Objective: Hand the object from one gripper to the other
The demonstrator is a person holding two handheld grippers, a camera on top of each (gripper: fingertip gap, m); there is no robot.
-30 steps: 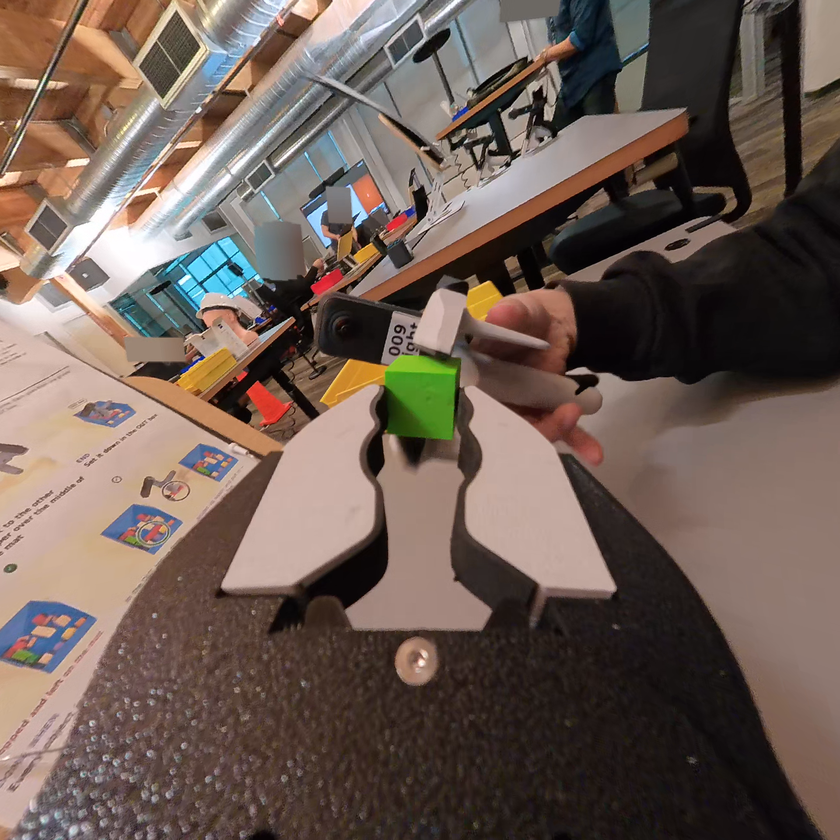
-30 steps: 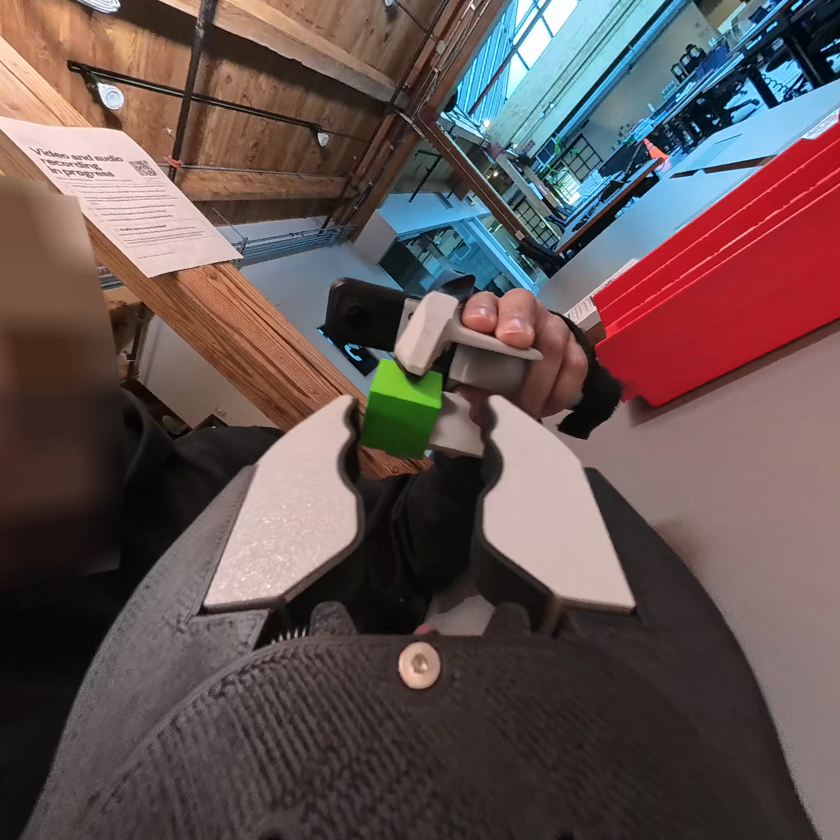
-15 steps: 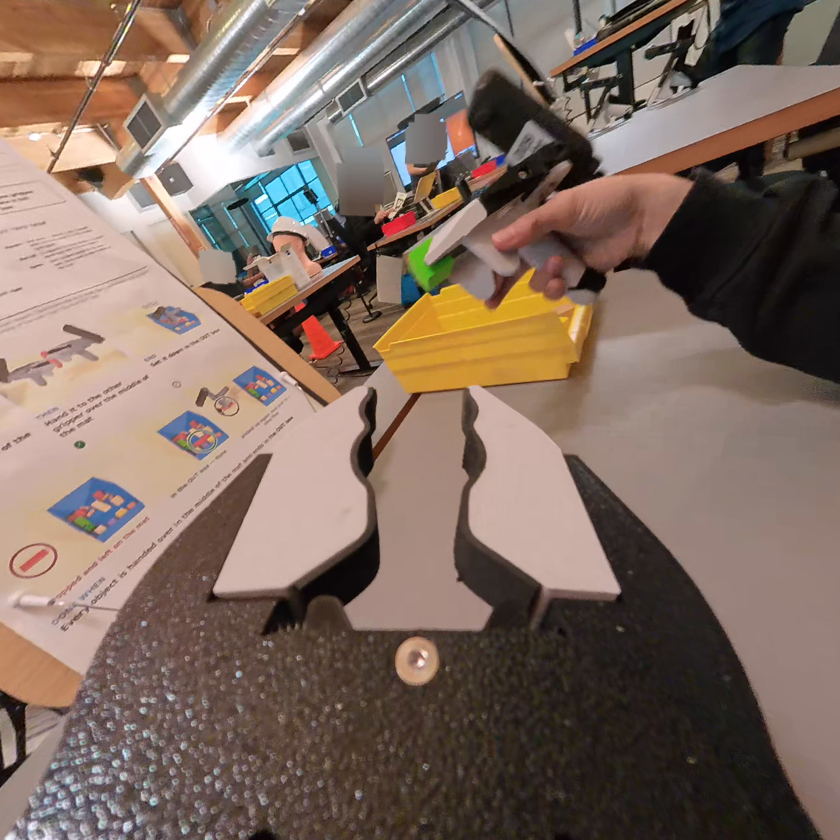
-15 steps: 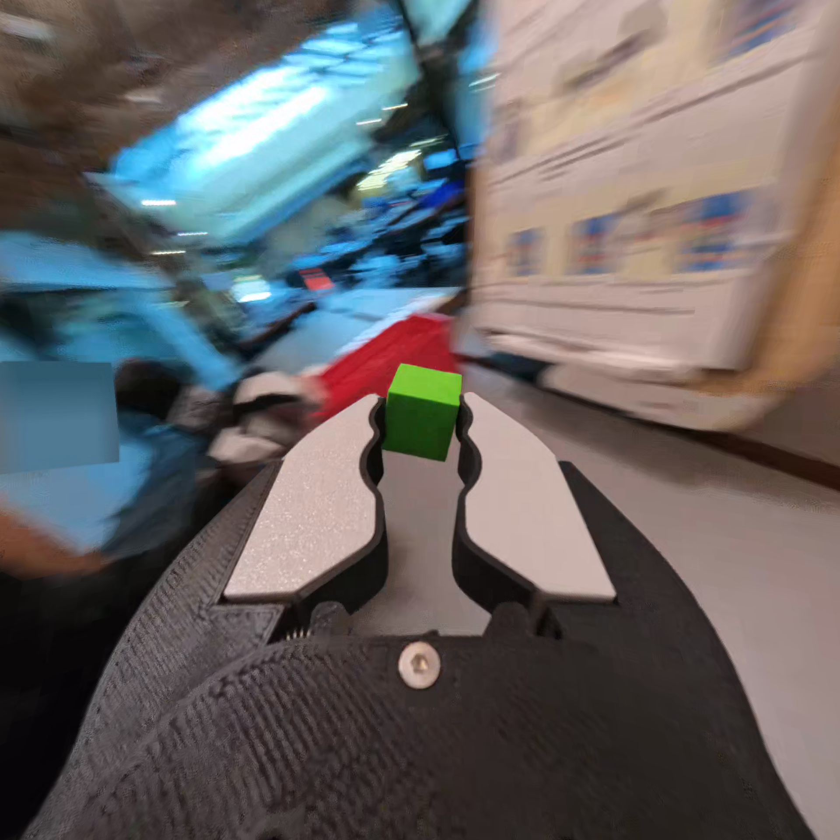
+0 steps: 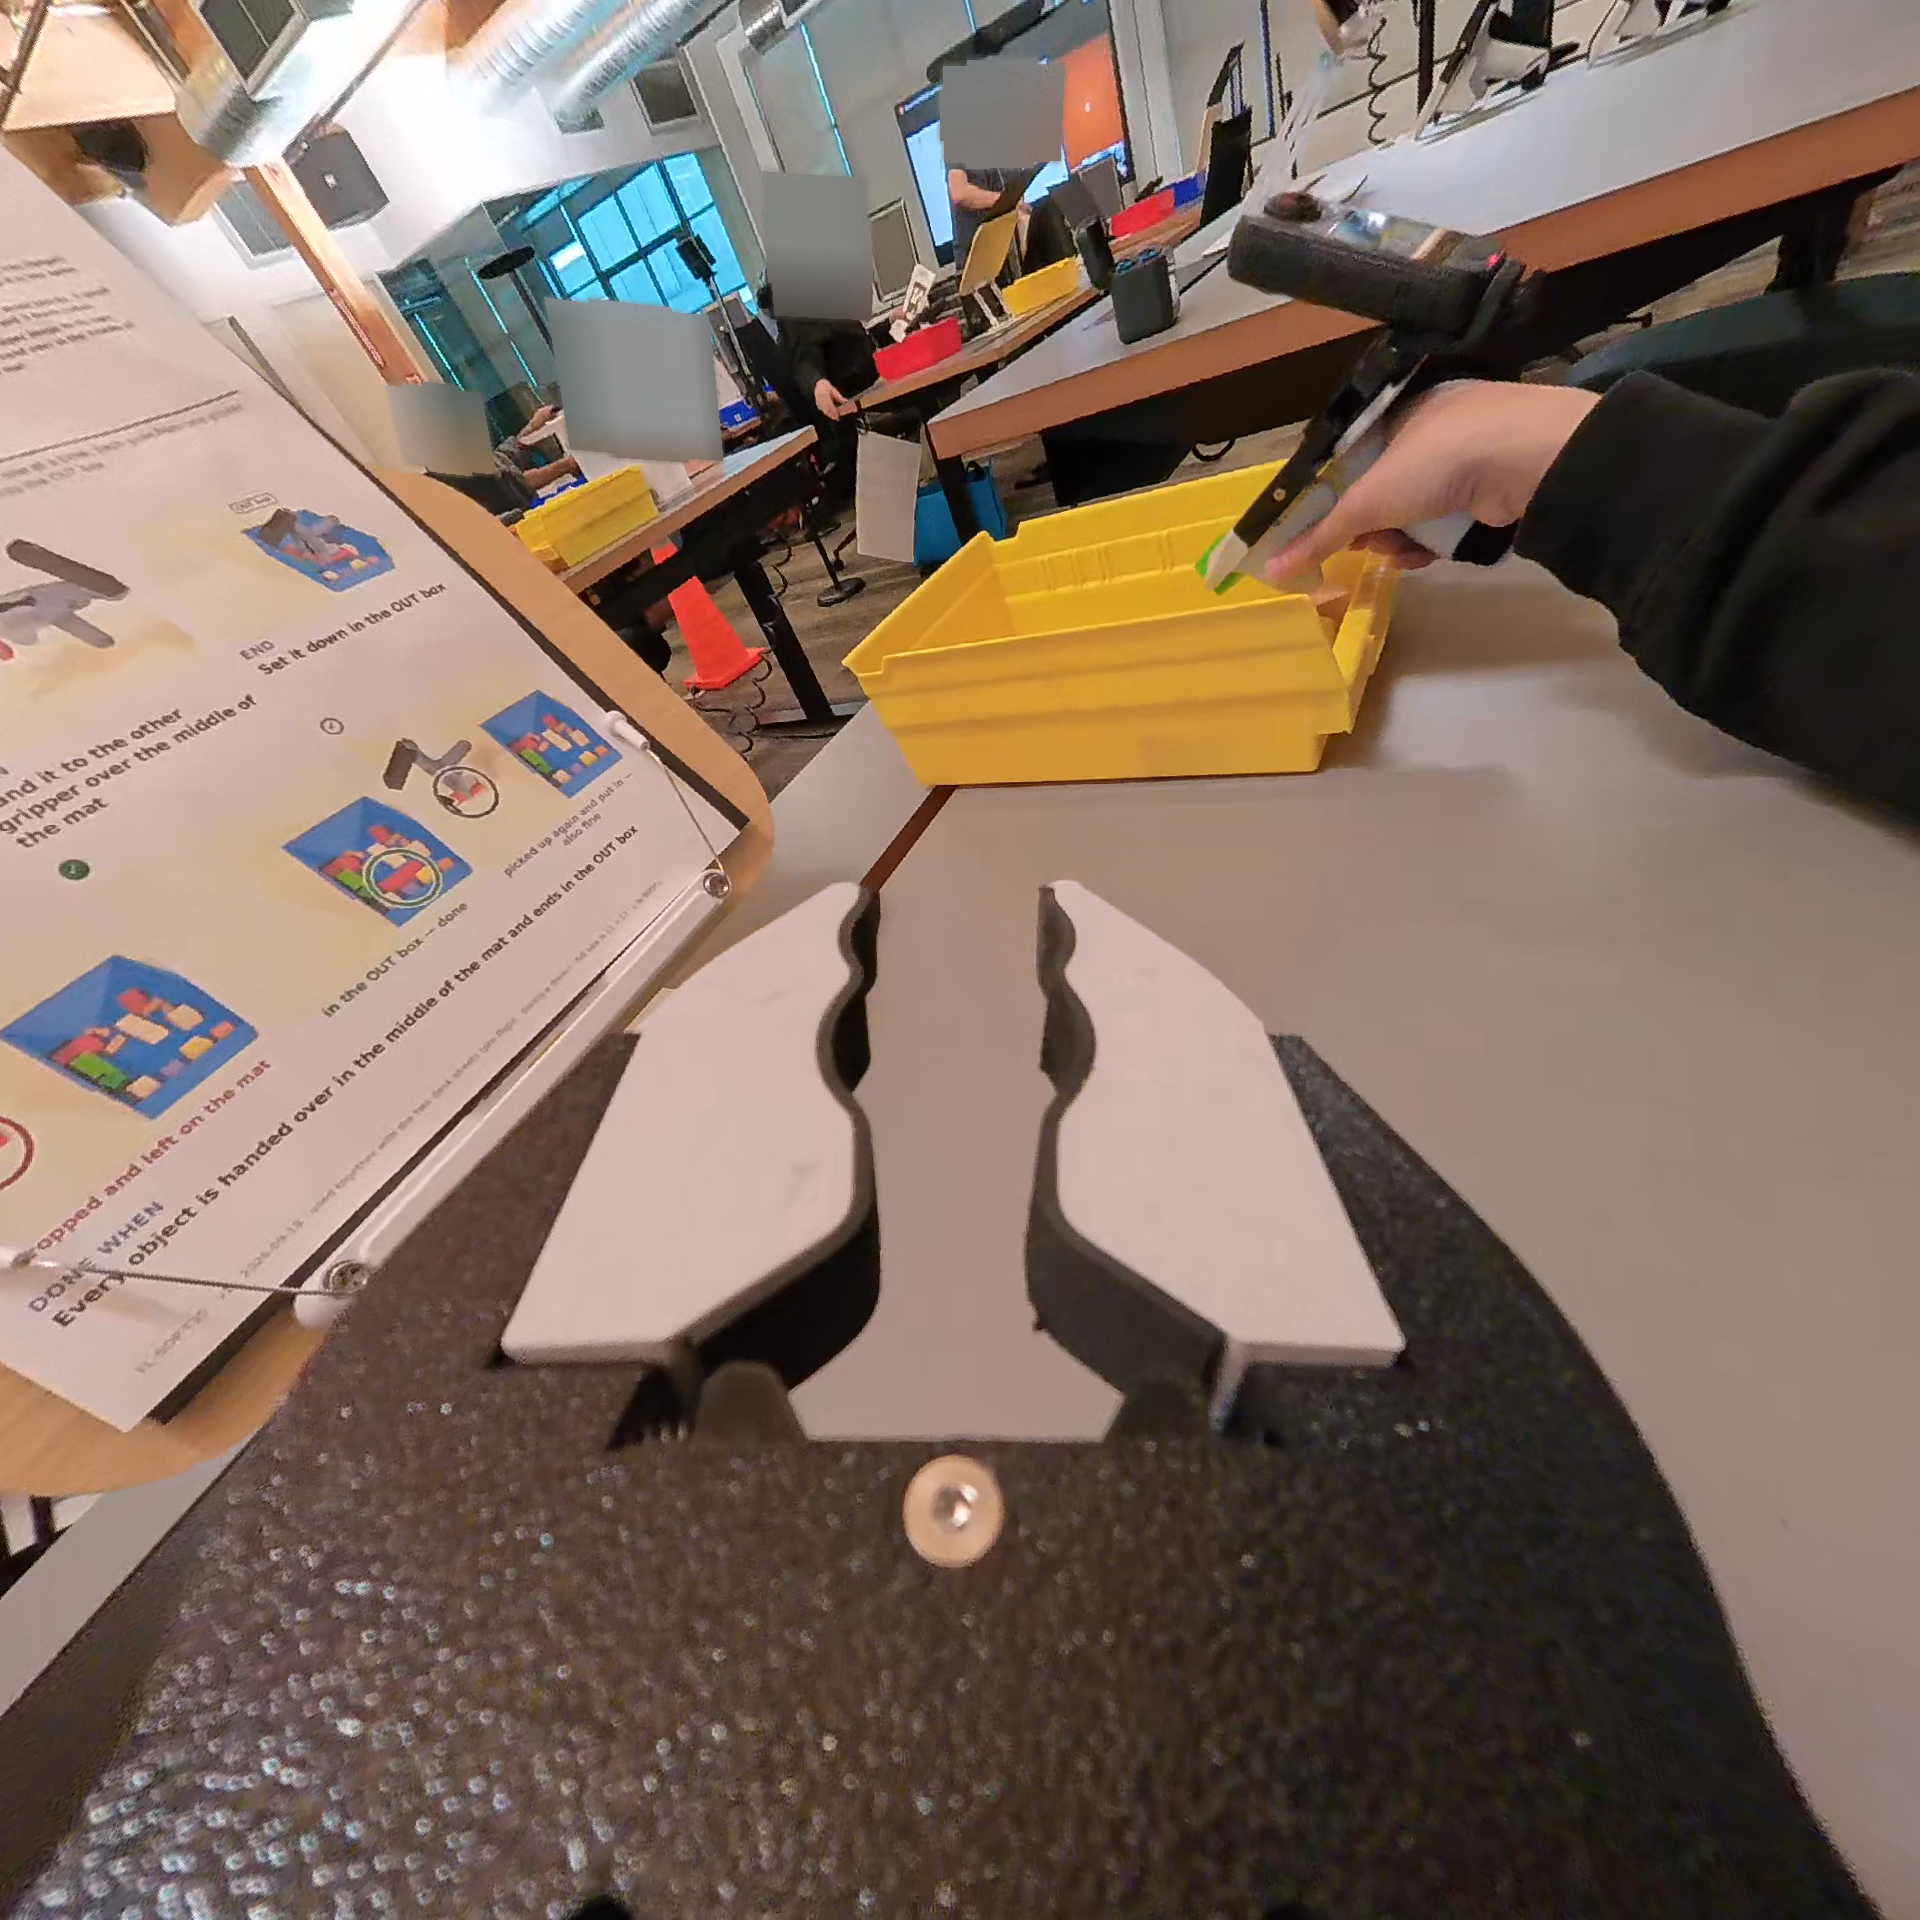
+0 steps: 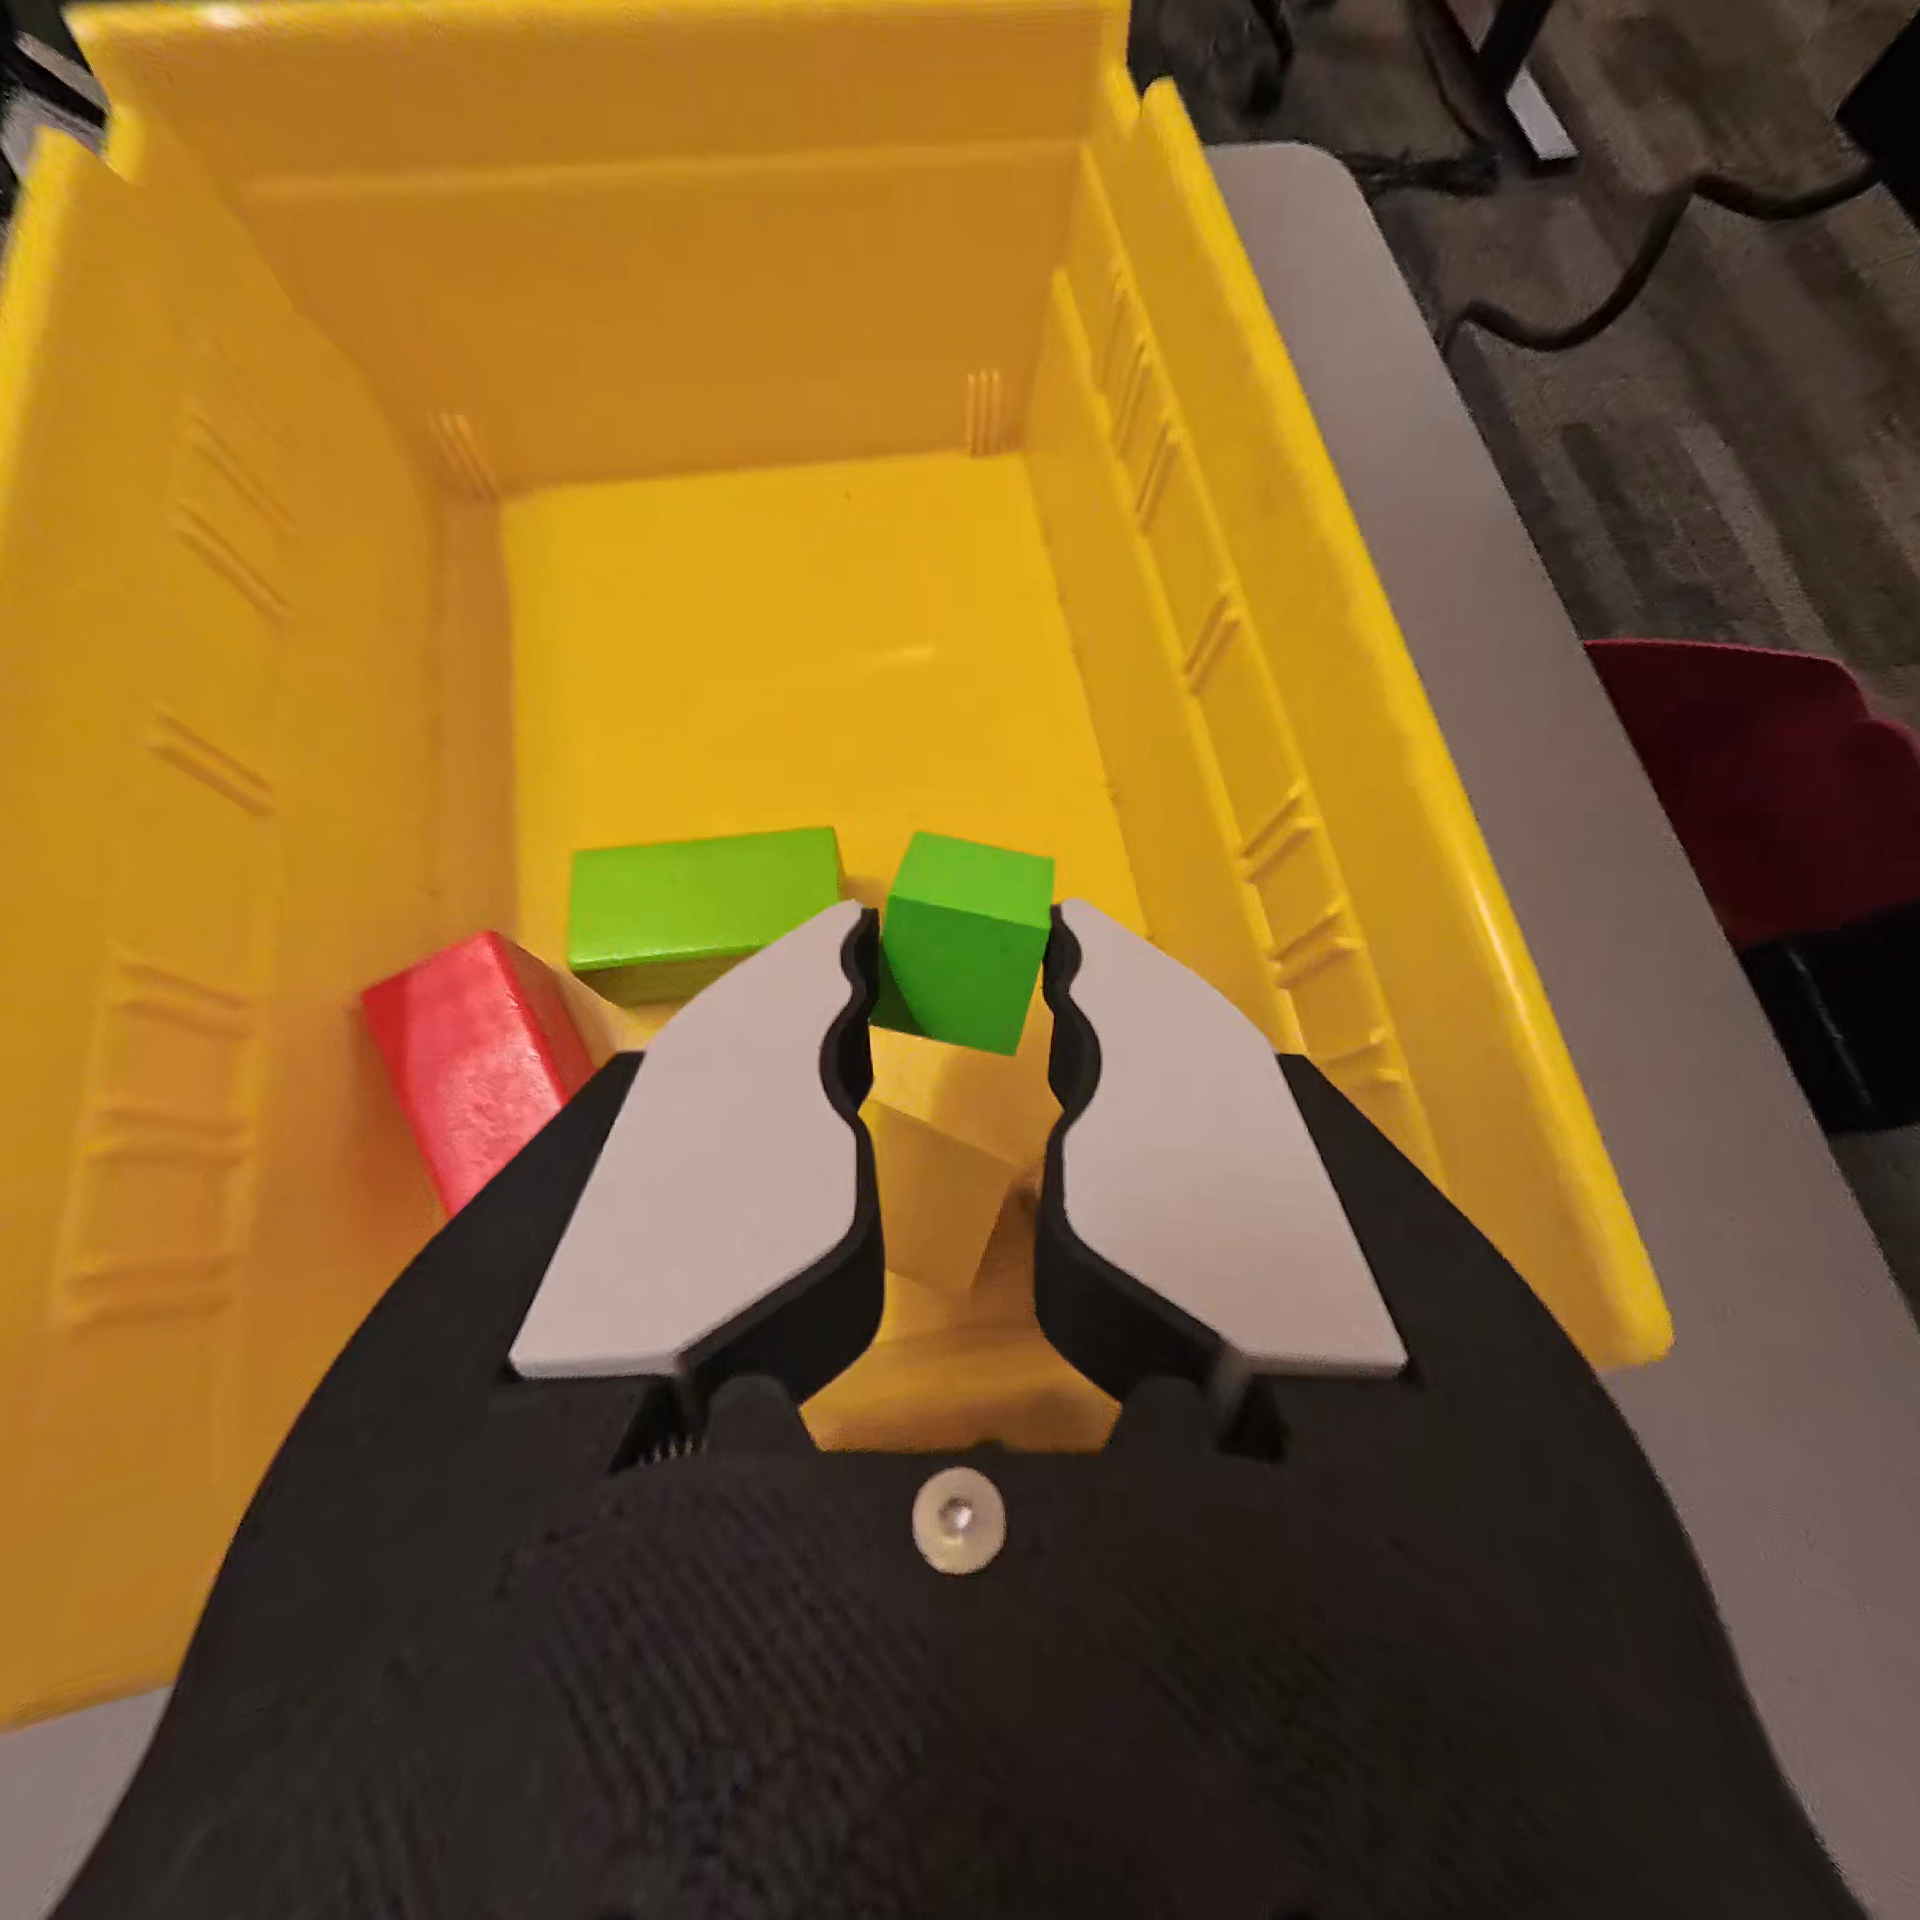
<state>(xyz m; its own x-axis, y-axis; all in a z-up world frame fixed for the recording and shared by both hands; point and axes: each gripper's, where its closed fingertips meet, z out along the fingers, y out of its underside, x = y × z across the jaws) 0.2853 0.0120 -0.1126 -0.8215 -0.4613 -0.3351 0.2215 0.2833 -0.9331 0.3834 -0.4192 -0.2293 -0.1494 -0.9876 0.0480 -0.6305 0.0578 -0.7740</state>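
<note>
My right gripper (image 6: 958, 920) is shut on a green cube (image 6: 966, 951) and holds it over the inside of the yellow bin (image 6: 312, 436). Both pads press on the cube's sides. In the left wrist view the right gripper (image 5: 1231, 566) shows far off at the upper right, held by a hand, with the green cube (image 5: 1214, 566) at its tips above the yellow bin (image 5: 1101, 717). My left gripper (image 5: 954, 902) is open and empty above the grey table (image 5: 1455, 935).
In the bin lie a long green block (image 6: 696, 904), a red block (image 6: 468, 1060) and a yellow block (image 6: 935, 1184). An instruction sheet on a wooden board (image 5: 260, 831) stands at my left gripper's left. Other tables, people and an orange cone (image 5: 712, 634) are behind. One gripper's finger ends stand about 45 cm off the other's. To the yellow block (image 6: 935, 1184): right tips about 5 cm, left tips about 45 cm.
The green cube passed from my left gripper to my right one. My left gripper let go and drew back. My right gripper swung with the cube to above the yellow bin.
</note>
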